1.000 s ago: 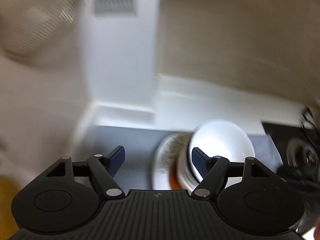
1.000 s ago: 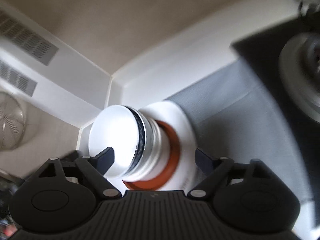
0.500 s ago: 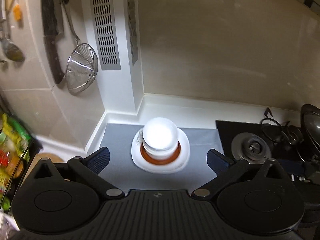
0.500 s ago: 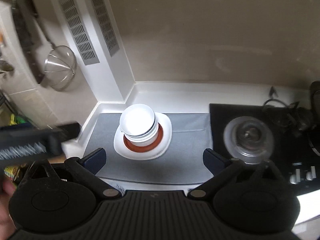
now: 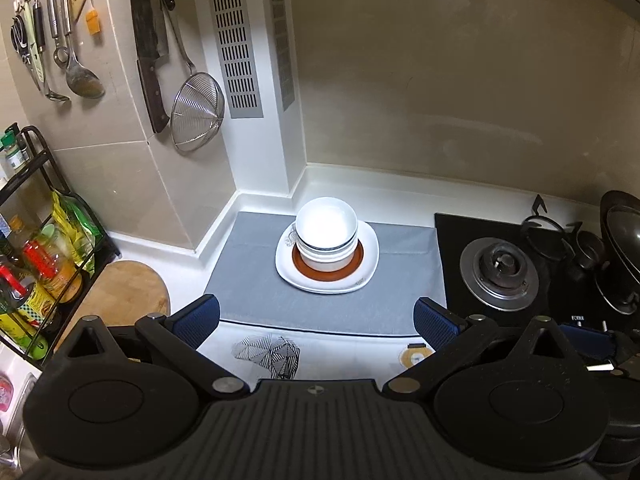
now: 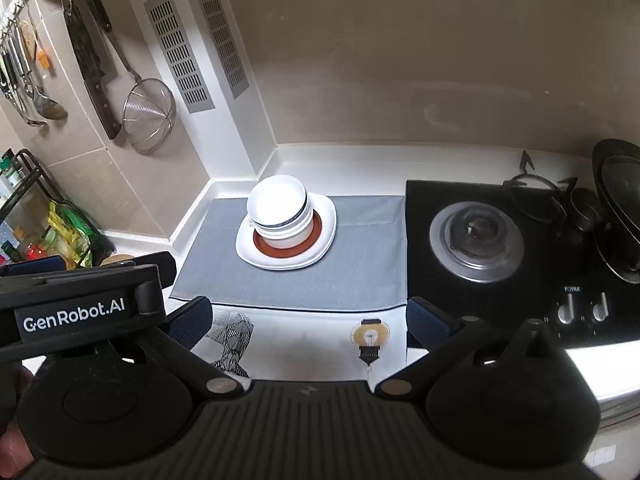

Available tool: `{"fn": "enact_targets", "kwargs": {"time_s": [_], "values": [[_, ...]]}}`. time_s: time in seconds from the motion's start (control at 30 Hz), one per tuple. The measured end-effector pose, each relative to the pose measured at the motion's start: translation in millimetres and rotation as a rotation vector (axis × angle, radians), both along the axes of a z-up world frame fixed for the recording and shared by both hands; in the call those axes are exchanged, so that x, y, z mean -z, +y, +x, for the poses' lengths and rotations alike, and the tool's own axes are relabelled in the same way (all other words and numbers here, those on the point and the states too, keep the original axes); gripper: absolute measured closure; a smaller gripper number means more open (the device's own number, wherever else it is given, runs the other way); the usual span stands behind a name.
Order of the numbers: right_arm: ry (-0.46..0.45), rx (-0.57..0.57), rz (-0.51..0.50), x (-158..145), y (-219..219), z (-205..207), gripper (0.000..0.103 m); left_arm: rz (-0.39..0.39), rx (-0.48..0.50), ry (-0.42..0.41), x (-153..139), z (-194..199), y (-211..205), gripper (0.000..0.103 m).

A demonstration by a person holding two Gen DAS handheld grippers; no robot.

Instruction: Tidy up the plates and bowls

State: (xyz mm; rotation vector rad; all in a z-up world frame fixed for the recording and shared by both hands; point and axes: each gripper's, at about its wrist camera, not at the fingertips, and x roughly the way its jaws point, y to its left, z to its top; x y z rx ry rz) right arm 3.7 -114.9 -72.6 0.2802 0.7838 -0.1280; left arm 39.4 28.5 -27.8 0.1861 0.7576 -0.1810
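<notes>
A stack of white bowls (image 5: 326, 236) (image 6: 278, 214) stands on an orange-rimmed plate (image 5: 358, 264) (image 6: 316, 232), which lies on a white square plate (image 5: 370, 248) (image 6: 326, 216). The pile rests on a grey mat (image 5: 256, 272) (image 6: 360, 276) on the counter. My left gripper (image 5: 316, 318) is open and empty, held well back from the pile and above the counter's front edge. My right gripper (image 6: 308, 316) is open and empty, also well back. The left gripper's body (image 6: 80, 308) shows at the left of the right wrist view.
A gas hob (image 5: 502, 270) (image 6: 476, 236) with a dark wok (image 5: 624, 248) lies right of the mat. Knives, ladles and a strainer (image 5: 198, 110) hang on the left wall. A rack of bottles (image 5: 36, 248) and a round wooden board (image 5: 124, 292) are at the left.
Both grippers have pulled far back and up from the pile, which they were close beside a second ago. The pile now looks small and stands alone on the mat.
</notes>
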Motion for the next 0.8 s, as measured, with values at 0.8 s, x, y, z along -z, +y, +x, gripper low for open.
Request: {"fn": "enact_targets", "kwargs": {"time_s": [0.8], "values": [[-0.055,0.058,-0.068,-24,1,-58,0.000,0.017,0.039,-0.047,-27,-56,-8,0.000]]}}
